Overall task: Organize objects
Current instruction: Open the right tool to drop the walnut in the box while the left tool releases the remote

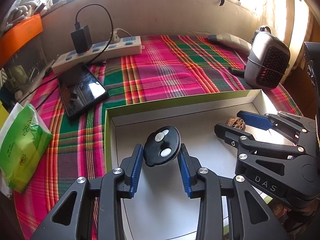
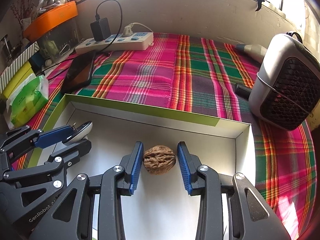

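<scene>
A shallow white box with a green rim (image 1: 180, 100) (image 2: 140, 106) lies on a plaid cloth. My left gripper (image 1: 161, 146) is shut on a round black disc (image 1: 162, 147) with silver and white spots, holding it tilted just above the box floor. From the right wrist view, the left gripper (image 2: 80, 135) shows at the left with the disc (image 2: 84, 130) between its fingers. A brown walnut (image 2: 159, 159) (image 1: 235, 123) rests on the box floor between the blue pads of my right gripper (image 2: 160, 144) (image 1: 229, 120), which stands open with a thin gap at the right pad.
A black phone (image 1: 83, 90) and a green tissue pack (image 1: 22, 146) lie left of the box. A white power strip (image 1: 100, 50) with a charger sits at the back. A grey fan heater (image 1: 266, 62) (image 2: 288, 84) stands at the right, with a small black cylinder (image 1: 237, 70) beside it.
</scene>
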The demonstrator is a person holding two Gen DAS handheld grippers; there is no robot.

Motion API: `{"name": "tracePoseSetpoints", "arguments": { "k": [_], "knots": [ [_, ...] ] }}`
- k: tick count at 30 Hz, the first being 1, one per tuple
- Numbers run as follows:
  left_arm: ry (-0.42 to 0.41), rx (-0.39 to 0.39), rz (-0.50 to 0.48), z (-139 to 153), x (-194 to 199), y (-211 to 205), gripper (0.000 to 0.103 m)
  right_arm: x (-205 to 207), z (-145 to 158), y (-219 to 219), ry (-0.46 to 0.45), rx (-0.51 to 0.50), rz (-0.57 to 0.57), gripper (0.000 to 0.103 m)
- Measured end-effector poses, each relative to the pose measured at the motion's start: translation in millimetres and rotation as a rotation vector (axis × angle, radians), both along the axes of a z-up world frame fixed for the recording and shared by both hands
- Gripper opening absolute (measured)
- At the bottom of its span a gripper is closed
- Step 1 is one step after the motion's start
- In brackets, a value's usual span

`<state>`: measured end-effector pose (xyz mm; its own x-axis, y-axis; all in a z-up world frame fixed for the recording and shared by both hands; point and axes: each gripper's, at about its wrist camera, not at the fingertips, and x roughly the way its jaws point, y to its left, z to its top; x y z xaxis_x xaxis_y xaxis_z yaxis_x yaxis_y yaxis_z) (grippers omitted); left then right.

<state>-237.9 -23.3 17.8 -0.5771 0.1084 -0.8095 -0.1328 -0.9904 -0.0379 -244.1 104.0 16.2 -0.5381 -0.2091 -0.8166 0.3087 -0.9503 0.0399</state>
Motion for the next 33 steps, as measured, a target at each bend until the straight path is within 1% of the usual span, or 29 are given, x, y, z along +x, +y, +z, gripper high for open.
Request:
{"name": "tracePoseSetpoints", "arguments": {
  "k": [1,3,17,26,33],
  "knots": [
    [0.001,-0.001,0.002,0,1,0,0.033,0,0,0,0.0,-0.004,-0.003,0.05],
    [0.0,-0.004,0.002,1,2,1,0.033,1,0,2,-0.002,-0.009,-0.011,0.051],
    [0.04,0.013,0.014,18,26,-7,0.034,23,15,6,0.038,-0.017,-0.027,0.052],
    [0.073,0.026,0.029,29,52,-14,0.034,47,28,10,0.072,-0.027,-0.031,0.052],
    [0.101,0.038,0.035,36,80,-18,0.034,73,35,15,0.102,-0.044,-0.032,0.052]
  ]
}}
